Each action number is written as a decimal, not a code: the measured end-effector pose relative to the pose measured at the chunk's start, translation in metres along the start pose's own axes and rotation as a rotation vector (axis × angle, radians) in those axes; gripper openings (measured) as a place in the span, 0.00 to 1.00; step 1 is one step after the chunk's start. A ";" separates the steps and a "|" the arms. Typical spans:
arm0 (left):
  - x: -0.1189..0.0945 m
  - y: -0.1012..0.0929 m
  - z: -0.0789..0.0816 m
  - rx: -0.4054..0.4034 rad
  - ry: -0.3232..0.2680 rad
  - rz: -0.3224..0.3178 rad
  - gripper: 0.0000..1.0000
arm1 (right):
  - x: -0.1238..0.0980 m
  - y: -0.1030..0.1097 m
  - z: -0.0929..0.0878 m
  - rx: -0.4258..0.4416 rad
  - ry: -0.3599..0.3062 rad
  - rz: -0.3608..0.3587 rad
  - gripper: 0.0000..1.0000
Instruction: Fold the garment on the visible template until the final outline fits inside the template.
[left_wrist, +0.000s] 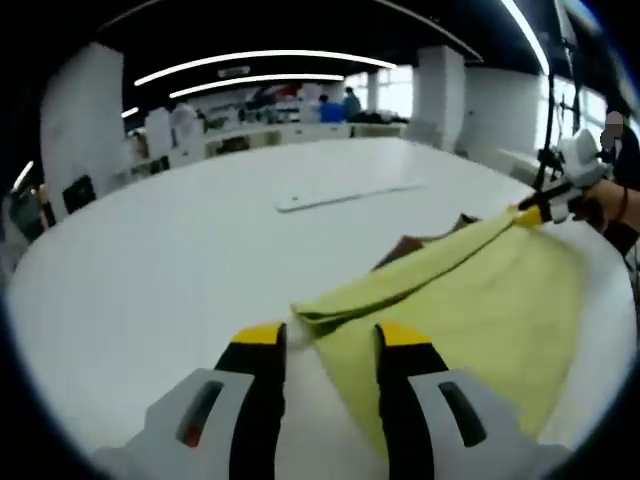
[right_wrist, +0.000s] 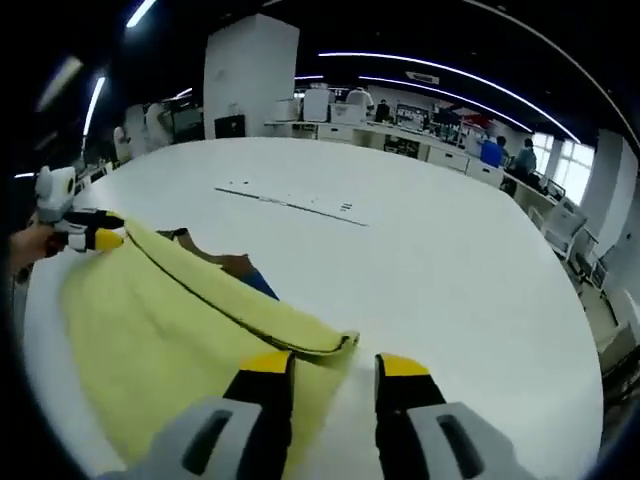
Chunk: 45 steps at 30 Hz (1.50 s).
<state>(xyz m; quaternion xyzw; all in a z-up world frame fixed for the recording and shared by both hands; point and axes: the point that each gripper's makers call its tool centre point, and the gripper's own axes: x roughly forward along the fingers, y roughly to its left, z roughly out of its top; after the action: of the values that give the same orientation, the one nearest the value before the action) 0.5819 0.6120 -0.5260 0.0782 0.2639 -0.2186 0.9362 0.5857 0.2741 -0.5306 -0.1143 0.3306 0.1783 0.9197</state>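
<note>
The soft yellow cloth garment lies stretched across the white table (something brown peeks from beneath). The left gripper and right gripper seemingly pinch opposite corners, though their jaws look parted.

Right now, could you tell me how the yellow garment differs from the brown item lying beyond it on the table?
The yellow garment is large and spread wide; the brown item shows as a small patch. The yellow garment is held up at its corners between the left gripper and right gripper; the brown item lies flat, untouched, partly hidden behind the garment. Both rest on the white table.
</note>
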 end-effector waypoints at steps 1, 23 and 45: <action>0.002 0.000 -0.001 0.003 0.001 0.001 0.32 | 0.001 0.002 0.000 -0.001 -0.001 0.004 0.30; 0.026 0.034 0.021 -0.212 -0.062 0.225 0.42 | 0.023 -0.030 0.022 0.295 -0.124 -0.130 0.38; -0.034 0.023 0.020 -0.249 -0.062 0.151 0.81 | -0.021 0.010 0.003 0.251 0.008 0.046 0.71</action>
<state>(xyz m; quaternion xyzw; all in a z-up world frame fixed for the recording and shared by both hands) 0.5757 0.6401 -0.4899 -0.0258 0.2535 -0.1156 0.9601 0.5686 0.2795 -0.5156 0.0088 0.3566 0.1562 0.9211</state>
